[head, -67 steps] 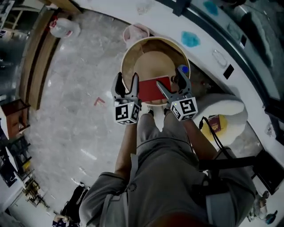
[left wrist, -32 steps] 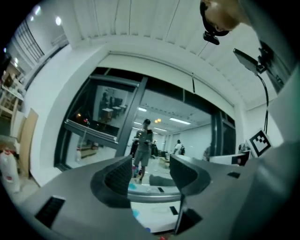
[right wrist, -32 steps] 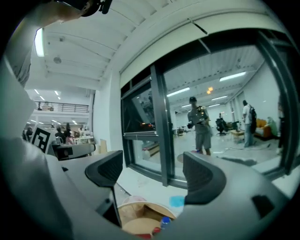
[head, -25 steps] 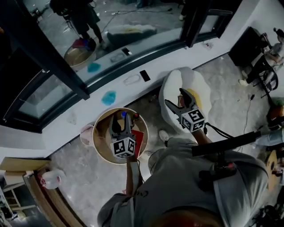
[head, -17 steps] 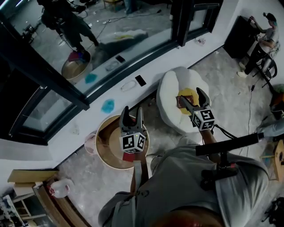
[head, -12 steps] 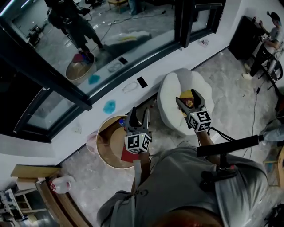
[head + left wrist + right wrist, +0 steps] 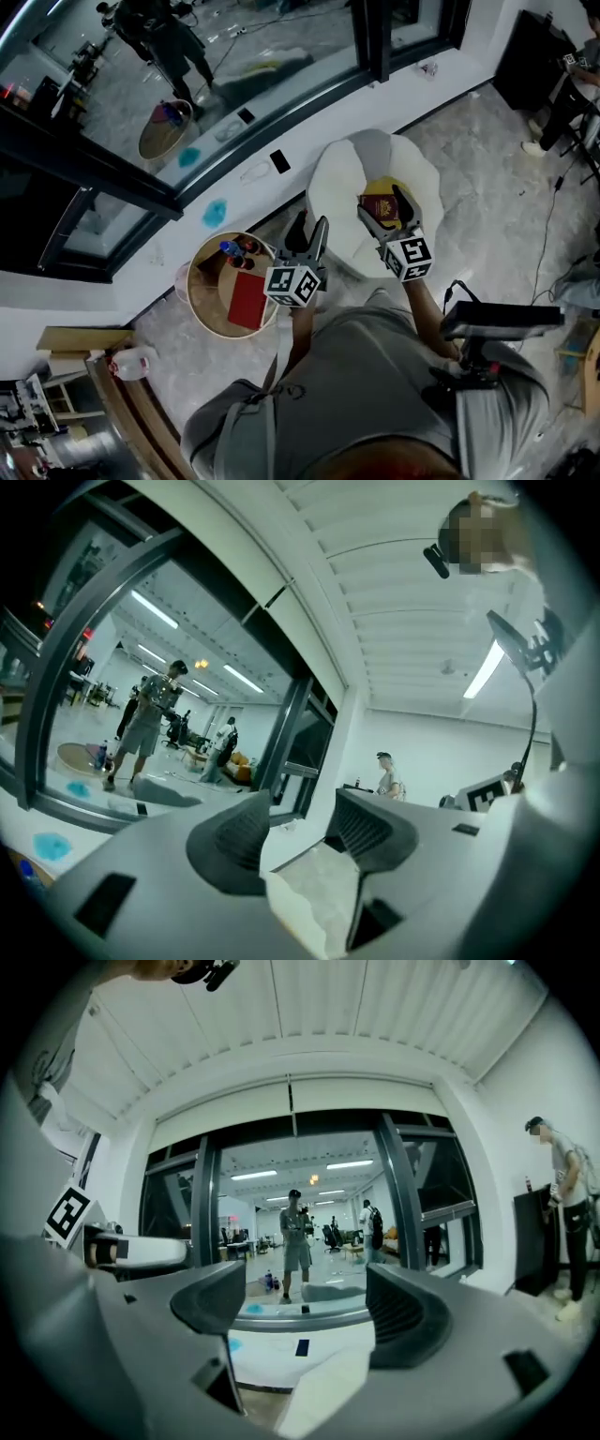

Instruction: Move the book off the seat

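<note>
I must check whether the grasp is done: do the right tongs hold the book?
No, in the right gripper view the right tongs stand open with nothing between them.

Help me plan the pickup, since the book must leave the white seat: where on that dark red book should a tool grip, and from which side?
Probably its near edge, pinched across the thickness. The book lies flat on the yellow cushion of the seat, so come in low from the person's side, where the open right tool hovers.
</note>
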The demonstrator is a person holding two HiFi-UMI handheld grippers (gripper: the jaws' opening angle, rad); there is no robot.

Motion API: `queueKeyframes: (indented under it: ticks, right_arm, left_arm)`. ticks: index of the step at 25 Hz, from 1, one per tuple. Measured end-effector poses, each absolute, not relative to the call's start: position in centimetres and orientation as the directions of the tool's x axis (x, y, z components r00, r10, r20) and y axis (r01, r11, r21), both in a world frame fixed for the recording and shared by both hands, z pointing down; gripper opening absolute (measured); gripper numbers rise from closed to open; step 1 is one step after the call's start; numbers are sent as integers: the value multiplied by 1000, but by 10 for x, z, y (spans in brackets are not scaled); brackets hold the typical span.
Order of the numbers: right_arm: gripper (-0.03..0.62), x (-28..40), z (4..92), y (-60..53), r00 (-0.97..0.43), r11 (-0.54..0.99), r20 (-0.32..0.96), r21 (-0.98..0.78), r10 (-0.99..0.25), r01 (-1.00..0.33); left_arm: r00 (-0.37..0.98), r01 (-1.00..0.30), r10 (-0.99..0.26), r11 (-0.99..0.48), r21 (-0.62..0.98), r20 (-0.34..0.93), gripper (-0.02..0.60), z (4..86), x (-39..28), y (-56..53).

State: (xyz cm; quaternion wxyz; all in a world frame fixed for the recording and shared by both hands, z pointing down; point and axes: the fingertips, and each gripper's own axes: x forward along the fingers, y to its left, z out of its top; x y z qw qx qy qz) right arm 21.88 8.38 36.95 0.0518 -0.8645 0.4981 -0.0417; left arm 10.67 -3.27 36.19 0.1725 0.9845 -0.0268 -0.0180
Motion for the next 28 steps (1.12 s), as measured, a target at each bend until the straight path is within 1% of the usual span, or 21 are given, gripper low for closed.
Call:
queueKeyframes:
  ticks: [3,6,9,12,15,20,22,25,28]
  right_arm:
    - [405,252,386,145,560,-557,35,-175,-828,-812]
    - [405,276,394,197,641,-631,25,-208,-767,-748]
    - [405,302,405,236,723,-708,23,-229,-690,-668]
    - [405,311,406,262,773,-750,16,-253,-635,-611]
    - [405,305,409,287,800,-784,40,-231,-599,-576]
    - [405,317,416,312,843,-837,88,-212,-531,-505]
    - [405,318,413,307,839,-835,104,-214,-535,-506]
    - [405,327,406,296,825,-833,140,-178,-548,-523]
    - [405,342,401,284,818,-834,165,-157,-551,-530]
  left_arm:
    - [1000,13,2,-926,376,-32,220,360,134,15]
    - [992,124,129,-928,352,-10,197,358,154,57]
    - [981,181,195,-925,333,10,192,365,182,75]
    - [971,222,239,-921,319,17,192,371,209,86]
    - [955,275,296,-908,317,17,192,375,232,104]
    - [936,326,352,-875,359,10,192,389,273,115]
    - [928,341,372,-867,364,17,192,397,282,111]
    - [929,340,369,-859,382,1,192,399,298,94]
    - [939,323,344,-883,341,2,192,403,314,68]
